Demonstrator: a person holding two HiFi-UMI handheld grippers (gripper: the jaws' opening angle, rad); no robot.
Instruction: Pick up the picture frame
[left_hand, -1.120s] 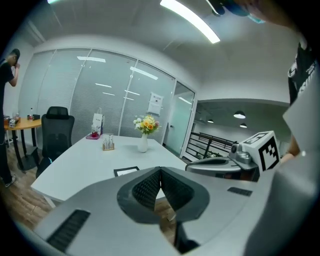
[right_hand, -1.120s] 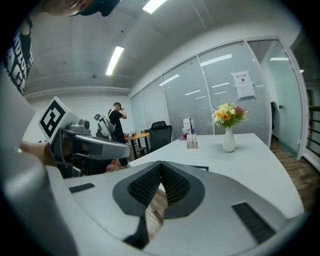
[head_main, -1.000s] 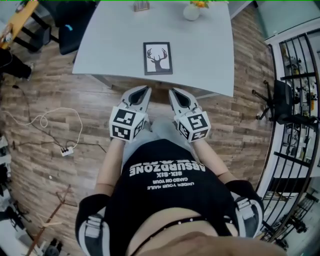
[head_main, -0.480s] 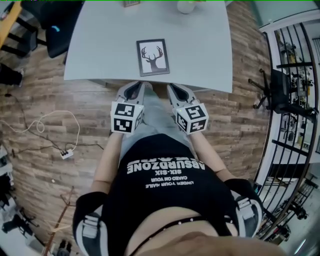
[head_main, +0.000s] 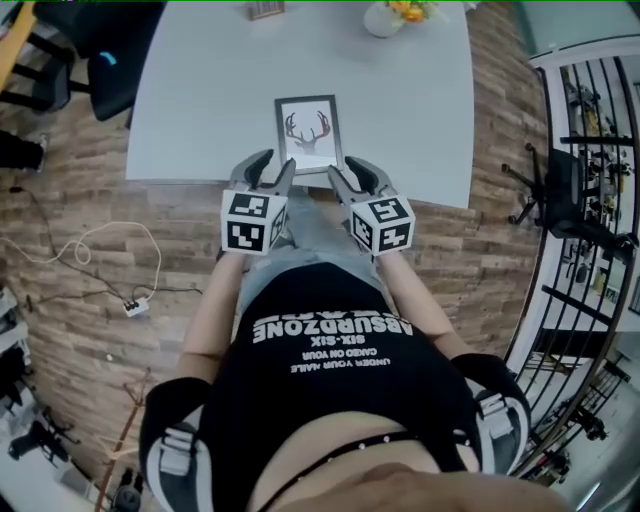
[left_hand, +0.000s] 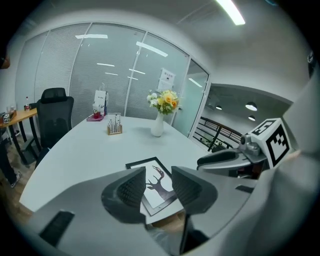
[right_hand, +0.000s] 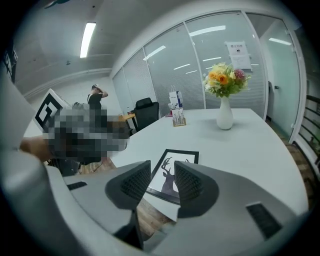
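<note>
The left tool (head_main: 270, 168) and right tool (head_main: 350, 172) hang empty just short of the picture frame (head_main: 308, 132), jaws opening. The likely trouble is a jaw nudging the flat, thin frame so it skids across the smooth surface (head_main: 200, 90) instead of being gripped. The frame lies flat near the surface's front edge: a slim black border around a dark antlered deer head on white.
</note>
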